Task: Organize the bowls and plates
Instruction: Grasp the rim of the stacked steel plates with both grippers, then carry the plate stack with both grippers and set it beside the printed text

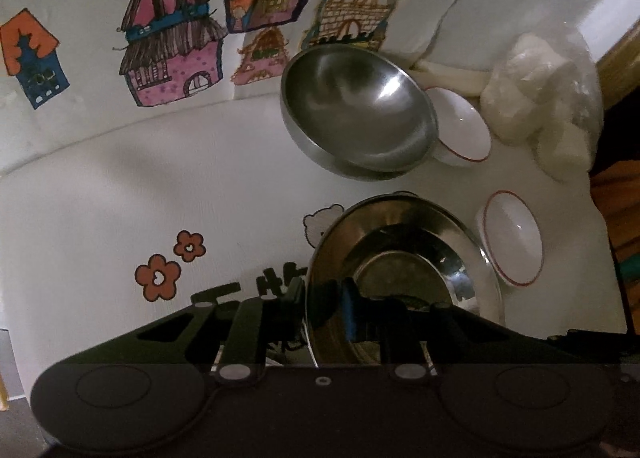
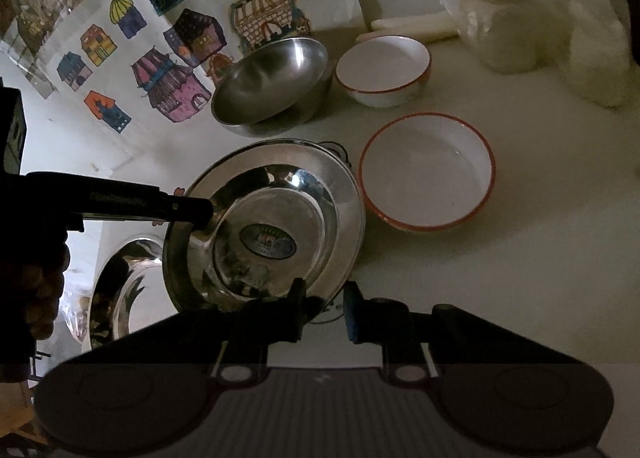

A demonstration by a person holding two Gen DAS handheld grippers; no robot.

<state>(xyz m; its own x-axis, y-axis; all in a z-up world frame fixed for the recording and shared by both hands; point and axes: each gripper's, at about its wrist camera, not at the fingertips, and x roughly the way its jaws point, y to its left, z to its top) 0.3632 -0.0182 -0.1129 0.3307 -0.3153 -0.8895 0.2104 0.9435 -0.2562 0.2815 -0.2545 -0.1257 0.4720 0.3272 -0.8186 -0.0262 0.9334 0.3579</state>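
My left gripper (image 1: 326, 304) is shut on the rim of a shiny steel plate (image 1: 404, 258) and holds it tilted above the white table; the right wrist view shows the same plate (image 2: 276, 226) with the left gripper (image 2: 200, 210) pinching its left edge. My right gripper (image 2: 324, 308) is open, its fingers at the plate's near rim without gripping it. A steel bowl (image 1: 356, 114) (image 2: 272, 86) sits behind. Two white red-rimmed bowls, a near one (image 1: 514, 238) (image 2: 428, 172) and a far one (image 1: 460, 128) (image 2: 384, 68), sit to the right.
A second steel plate (image 2: 120, 278) lies at the lower left. A white plush toy in a clear bag (image 1: 536, 98) (image 2: 540, 14) stands at the back right. House drawings (image 1: 172, 42) cover the back wall. The table edge (image 1: 600, 218) runs on the right.
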